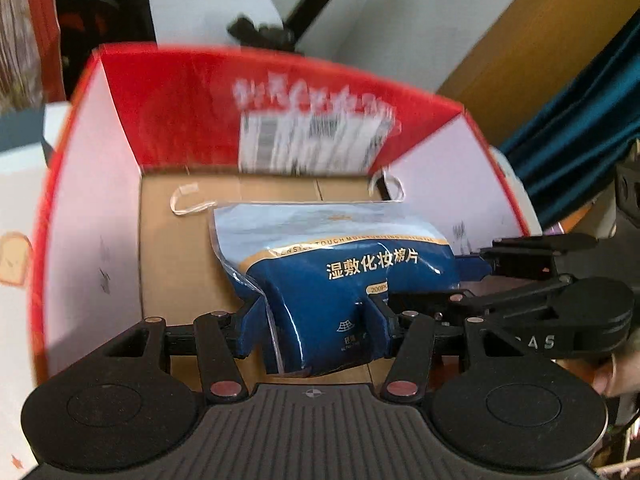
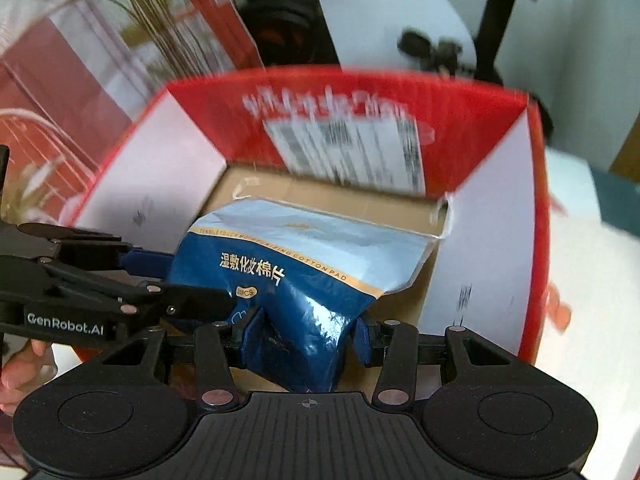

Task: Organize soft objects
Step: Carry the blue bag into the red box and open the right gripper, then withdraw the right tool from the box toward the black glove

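A blue and silver bag of cotton pads (image 1: 340, 276) hangs over the open red cardboard box (image 1: 80, 200). My left gripper (image 1: 316, 320) is shut on the bag's lower end. My right gripper (image 2: 304, 334) is shut on the same bag (image 2: 304, 264), beside the left one. The right gripper shows at the right of the left wrist view (image 1: 540, 280). The left gripper shows at the left of the right wrist view (image 2: 120, 280). The box (image 2: 536, 208) has white side flaps, a red back flap with a shipping label, and a brown floor.
A white twisted cord (image 1: 188, 204) lies on the box floor at the back left. A plant (image 2: 152, 20) and a red-white carton stand to the left. A black stand (image 1: 280, 28) and a white wall are behind. A dark teal curtain (image 1: 580, 128) hangs at the right.
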{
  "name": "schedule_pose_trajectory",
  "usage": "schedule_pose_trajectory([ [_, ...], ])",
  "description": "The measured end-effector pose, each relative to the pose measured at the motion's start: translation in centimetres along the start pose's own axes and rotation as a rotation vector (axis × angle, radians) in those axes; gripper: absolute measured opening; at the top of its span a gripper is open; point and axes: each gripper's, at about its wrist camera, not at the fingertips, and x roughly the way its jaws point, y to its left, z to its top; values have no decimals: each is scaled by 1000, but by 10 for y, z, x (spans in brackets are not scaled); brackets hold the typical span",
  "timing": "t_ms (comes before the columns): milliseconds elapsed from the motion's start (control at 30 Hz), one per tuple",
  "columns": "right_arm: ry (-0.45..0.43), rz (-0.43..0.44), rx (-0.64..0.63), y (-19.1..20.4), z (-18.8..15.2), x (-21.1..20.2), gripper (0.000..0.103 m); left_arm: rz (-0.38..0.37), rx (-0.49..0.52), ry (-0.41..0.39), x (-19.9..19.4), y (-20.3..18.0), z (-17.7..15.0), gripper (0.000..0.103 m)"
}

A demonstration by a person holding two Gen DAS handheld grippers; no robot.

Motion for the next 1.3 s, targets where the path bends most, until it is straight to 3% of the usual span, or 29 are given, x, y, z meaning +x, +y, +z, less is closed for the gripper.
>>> schedule_pose_trajectory([
  [300, 126, -17, 49, 2, 4, 18, 42, 3, 16, 64, 8, -1, -14, 60],
  [433, 163, -72, 13, 2, 1, 21, 41, 36, 10, -7, -5, -6, -12, 61],
  [633, 174, -102, 11, 3, 1, 23, 40, 118, 88, -96, -18, -18, -10, 61],
  [833, 188, -186, -38, 17, -1, 29, 44, 155, 99, -127, -22, -20, -13, 61],
  [1000, 179, -197, -36, 19, -3, 26, 45, 181, 121, -144, -20, -23, -19, 61],
  [1100, 176, -205, -50, 24, -7, 24, 49, 205, 127, -163, -23, -23, -22, 61],
  [1300, 88, -170, -23, 32, -12, 4, 71, 251, 123, -191, -37, -22, -25, 61],
])
